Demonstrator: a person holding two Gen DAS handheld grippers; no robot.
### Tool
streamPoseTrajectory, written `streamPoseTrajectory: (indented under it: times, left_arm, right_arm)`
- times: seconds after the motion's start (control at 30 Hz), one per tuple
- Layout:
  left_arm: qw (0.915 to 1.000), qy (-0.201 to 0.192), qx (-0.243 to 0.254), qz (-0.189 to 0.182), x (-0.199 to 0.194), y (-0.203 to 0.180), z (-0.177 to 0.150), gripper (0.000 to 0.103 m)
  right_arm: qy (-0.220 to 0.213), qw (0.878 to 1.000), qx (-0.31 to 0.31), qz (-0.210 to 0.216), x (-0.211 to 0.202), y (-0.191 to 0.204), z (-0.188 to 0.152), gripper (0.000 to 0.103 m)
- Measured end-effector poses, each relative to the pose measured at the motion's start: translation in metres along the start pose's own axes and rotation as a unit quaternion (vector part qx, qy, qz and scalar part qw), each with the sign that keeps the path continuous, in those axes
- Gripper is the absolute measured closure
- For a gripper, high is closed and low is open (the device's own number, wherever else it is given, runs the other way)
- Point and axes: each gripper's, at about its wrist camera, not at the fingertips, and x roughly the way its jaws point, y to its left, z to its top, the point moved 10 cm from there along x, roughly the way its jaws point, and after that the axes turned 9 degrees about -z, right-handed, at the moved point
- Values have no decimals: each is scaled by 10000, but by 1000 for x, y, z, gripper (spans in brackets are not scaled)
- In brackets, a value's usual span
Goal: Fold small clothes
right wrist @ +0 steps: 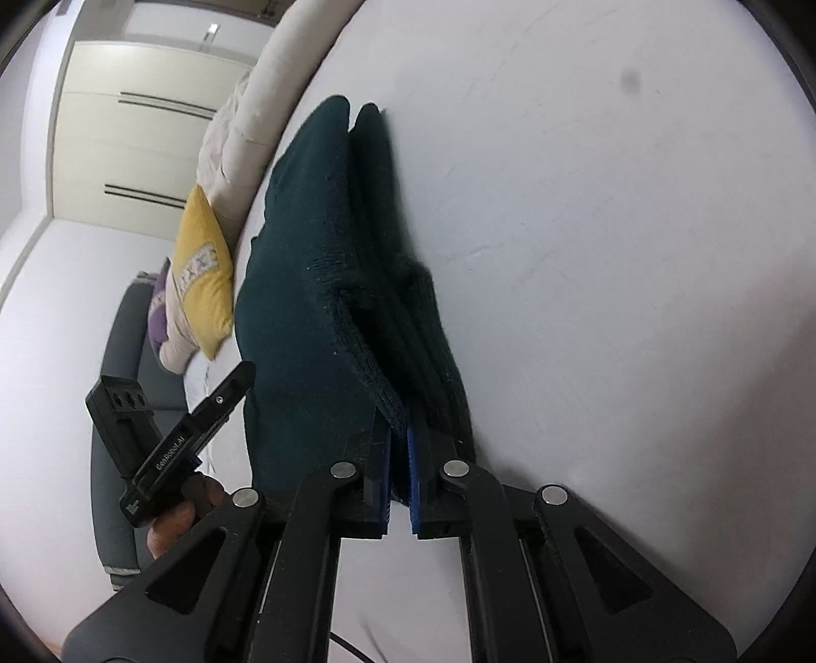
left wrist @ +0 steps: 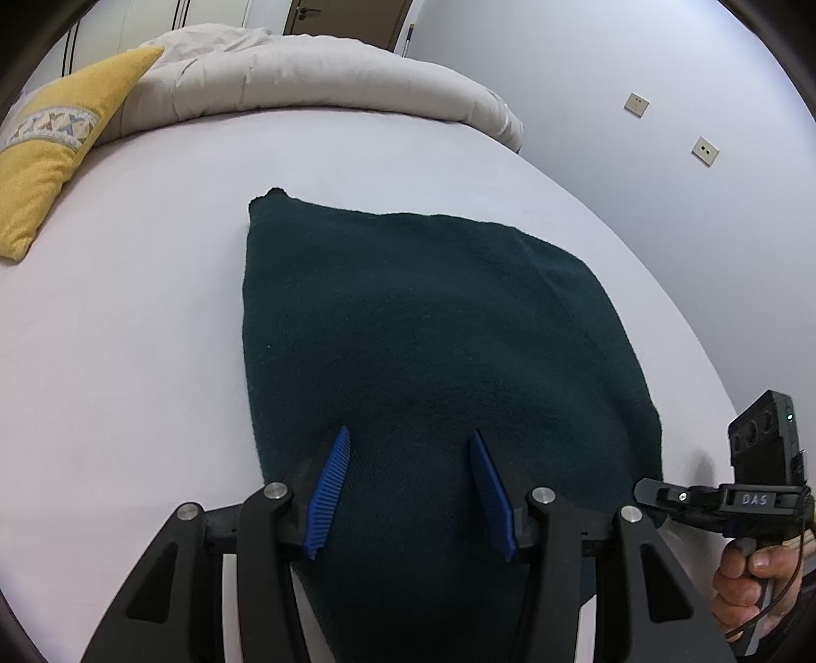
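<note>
Room: pale walls; two wall sockets [left wrist: 636,105] on the right wall in the left wrist view; a dark door [left wrist: 347,20] at the far end; cream wardrobe doors [right wrist: 137,148] show in the right wrist view.
Surface: white bed sheet [left wrist: 127,331], smooth, filling most of both views.
Bedding: beige duvet [left wrist: 316,76] bunched along the far edge of the bed; a yellow pillow [left wrist: 56,148] with a patterned band lies at the far left, leaning on the duvet.
Sofa: dark grey sofa [right wrist: 122,408] beyond the bed's edge in the right wrist view.
Garment: dark green knit [left wrist: 433,331], folded, lying on the sheet near the bed's right edge.
Garment axis: long axis runs near to far; the far end narrows to a corner at the far left, the near end reaches under the left gripper.
Garment layers: in the right wrist view several stacked layers show along the near right edge, one flap lifted off the rest.
Left gripper [left wrist: 410,489]: blue pads apart, hovering over the near end of the knit; whether they touch it I cannot tell.
Right gripper [right wrist: 399,474]: pads together, clamped on the knit's near edge.
Hands: a hand [left wrist: 749,581] grips the right tool's handle, at the far right of the left wrist view; another hand [right wrist: 178,515] grips the left tool's handle.
</note>
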Motion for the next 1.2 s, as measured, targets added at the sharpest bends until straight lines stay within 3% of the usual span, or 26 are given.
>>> streamPoseTrajectory:
  times: [0.2, 0.27, 0.3, 0.37, 0.4, 0.5, 0.6, 0.67, 0.73, 0.77, 0.87, 0.93, 1.0, 1.07, 1.2]
  left_arm:
    - [10000, -67, -14, 28, -7, -1, 2, 51]
    - [9998, -192, -33, 48, -13, -2, 7, 51]
    - [9995, -321, -25, 67, -18, -2, 15, 51]
    - [9986, -498, 33, 147, -22, 0, 31, 51]
    - [9986, -490, 54, 191, -19, 1, 39, 51]
    - [9987, -308, 112, 384, 1, 4, 57, 51]
    - [9972, 63, 142, 735, 32, 18, 58, 50]
    - [9952, 29, 323, 926, 42, 20, 54, 47]
    - [9931, -31, 486, 1064, 44, 17, 52, 47]
    - [9928, -20, 498, 1088, 46, 17, 51, 47]
    - [9920, 32, 601, 1109, 48, 17, 51, 46]
    - [9907, 72, 686, 1173, 49, 17, 52, 46]
    - [9896, 56, 720, 1240, 50, 17, 52, 46]
    - [9884, 36, 762, 1314, 50, 17, 51, 46]
    - [9876, 72, 798, 1354, 51, 18, 52, 46]
  right_arm:
    - [158, 9989, -362, -246, 3, 16, -1, 101]
    - [175, 9960, -658, -571, -7, 22, -7, 99]
    - [135, 9937, -772, -799, -16, 24, -9, 92]
    - [-139, 9876, -974, -1221, -33, 32, -3, 91]
    - [-249, 9870, -1055, -1189, -39, 39, 1, 91]
    - [-449, 9874, -1424, -533, -48, 88, 22, 91]
    - [-435, 9833, -1766, -95, -23, 124, 44, 91]
    - [-77, 9890, -1473, -81, 12, 119, 55, 91]
    - [68, 9904, -1310, -424, 40, 102, 59, 99]
    - [3, 9922, -1193, -370, 48, 87, 61, 103]
    - [-120, 9974, -655, 266, 36, 61, 59, 103]
    - [-185, 9977, -639, 159, 24, 53, 55, 103]
    - [-237, 9960, -809, -283, 11, 54, 56, 103]
    - [-362, 9917, -1085, -578, -3, 69, 63, 96]
    - [-436, 9861, -1547, -414, -5, 123, 93, 95]
